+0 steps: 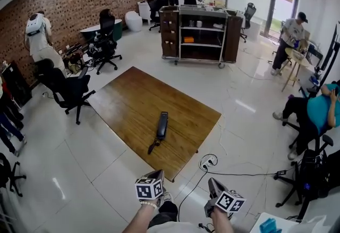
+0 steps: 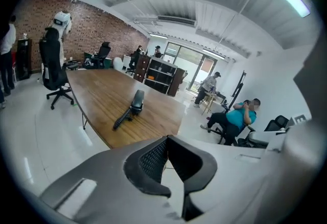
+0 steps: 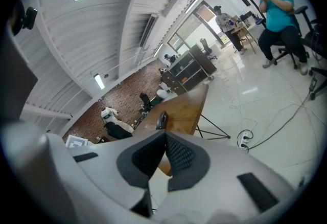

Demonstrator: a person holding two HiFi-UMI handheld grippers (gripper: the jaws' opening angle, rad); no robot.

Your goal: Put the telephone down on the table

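The black telephone handset (image 1: 162, 125) lies flat on the brown wooden table (image 1: 127, 104), near its front corner, its short cord end pointing toward me. Both grippers are pulled back over the floor, well short of the table. My left gripper (image 1: 158, 174) is shut with nothing between its jaws; in the left gripper view it (image 2: 166, 139) faces the telephone (image 2: 134, 105) across a stretch of floor. My right gripper (image 1: 212, 182) is also shut and holds nothing; in the right gripper view its tips (image 3: 164, 134) sit just below the distant telephone (image 3: 162, 119).
A black office chair (image 1: 69, 91) stands at the table's left side. A power strip with a cable (image 1: 208, 161) lies on the white floor by the near corner. A shelf cart (image 1: 201, 32) stands behind. A seated person in teal (image 1: 319, 115) is at right.
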